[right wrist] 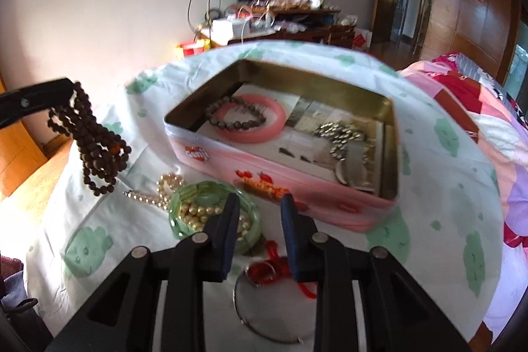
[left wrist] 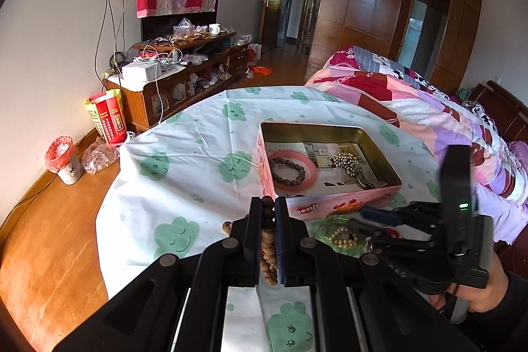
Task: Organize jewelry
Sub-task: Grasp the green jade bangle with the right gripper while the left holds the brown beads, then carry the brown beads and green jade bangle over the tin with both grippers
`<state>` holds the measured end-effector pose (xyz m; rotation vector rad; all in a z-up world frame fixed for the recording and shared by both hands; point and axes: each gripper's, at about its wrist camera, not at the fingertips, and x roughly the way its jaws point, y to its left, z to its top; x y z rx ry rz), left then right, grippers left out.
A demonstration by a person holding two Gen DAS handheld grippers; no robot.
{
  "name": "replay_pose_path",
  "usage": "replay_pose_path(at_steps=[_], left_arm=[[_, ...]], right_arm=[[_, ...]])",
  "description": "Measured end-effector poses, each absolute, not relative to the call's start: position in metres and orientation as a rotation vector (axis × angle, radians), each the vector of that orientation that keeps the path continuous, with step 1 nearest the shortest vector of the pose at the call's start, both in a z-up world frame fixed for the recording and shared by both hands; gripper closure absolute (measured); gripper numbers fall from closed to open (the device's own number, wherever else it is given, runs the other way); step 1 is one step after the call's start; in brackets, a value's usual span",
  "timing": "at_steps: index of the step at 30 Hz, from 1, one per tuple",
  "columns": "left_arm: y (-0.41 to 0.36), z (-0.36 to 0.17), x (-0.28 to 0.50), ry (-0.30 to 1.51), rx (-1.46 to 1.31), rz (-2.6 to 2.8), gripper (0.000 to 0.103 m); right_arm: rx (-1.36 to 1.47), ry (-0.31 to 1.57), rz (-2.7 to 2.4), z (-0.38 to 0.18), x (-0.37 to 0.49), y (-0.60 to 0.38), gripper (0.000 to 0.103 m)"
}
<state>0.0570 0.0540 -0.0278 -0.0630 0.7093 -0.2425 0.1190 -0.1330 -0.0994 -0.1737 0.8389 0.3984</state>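
Ahead of both grippers sits the open pink tin [right wrist: 283, 183], holding a pink bangle [right wrist: 264, 134] with a dark bead bracelet [right wrist: 231, 117] on it at left and silver beads [right wrist: 343, 131] at right. The left gripper [left wrist: 268, 213], tilted down, is clamped on a brown bead strand [right wrist: 95, 150] hanging above the cloth. The right gripper [right wrist: 259, 207] is parted, gripping nothing, just beyond a green bangle [right wrist: 184, 203] ringing gold beads [right wrist: 198, 213]; a red cord [right wrist: 274, 266] lies under it.

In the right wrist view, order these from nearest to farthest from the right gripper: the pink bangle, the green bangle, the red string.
From the right gripper:
1. Red string, beneath the fingers.
2. Green bangle, just behind the left finger; close to call against the string.
3. Pink bangle, inside the tin, farthest.
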Motion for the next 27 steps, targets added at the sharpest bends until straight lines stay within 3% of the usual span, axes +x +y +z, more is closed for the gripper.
replay_pose_path(at_steps=[2, 3, 4, 5, 14, 27], left_arm=[[0.053, -0.030, 0.057, 0.714, -0.065, -0.246, 0.097], [0.054, -0.030, 0.057, 0.715, -0.066, -0.247, 0.097], [0.054, -0.029, 0.057, 0.715, -0.066, -0.247, 0.097], [0.055, -0.029, 0.057, 0.714, -0.067, -0.247, 0.097], [0.049, -0.014, 0.059, 0.681, -0.045, -0.258, 0.097], [0.020, 0.027, 0.092, 0.591, 0.030, -0.295, 0.097]], right_arm=[[-0.190, 0.884, 0.416, -0.109, 0.123, -0.128, 0.075], [-0.192, 0.889, 0.421, -0.111, 0.122, -0.128, 0.080], [-0.191, 0.891, 0.428, -0.112, 0.120, -0.128, 0.092], [-0.180, 0.880, 0.432, -0.110, 0.118, -0.129, 0.093], [-0.113, 0.734, 0.462, -0.061, 0.099, -0.142, 0.094], [-0.091, 0.678, 0.386, -0.031, 0.138, -0.160, 0.094]])
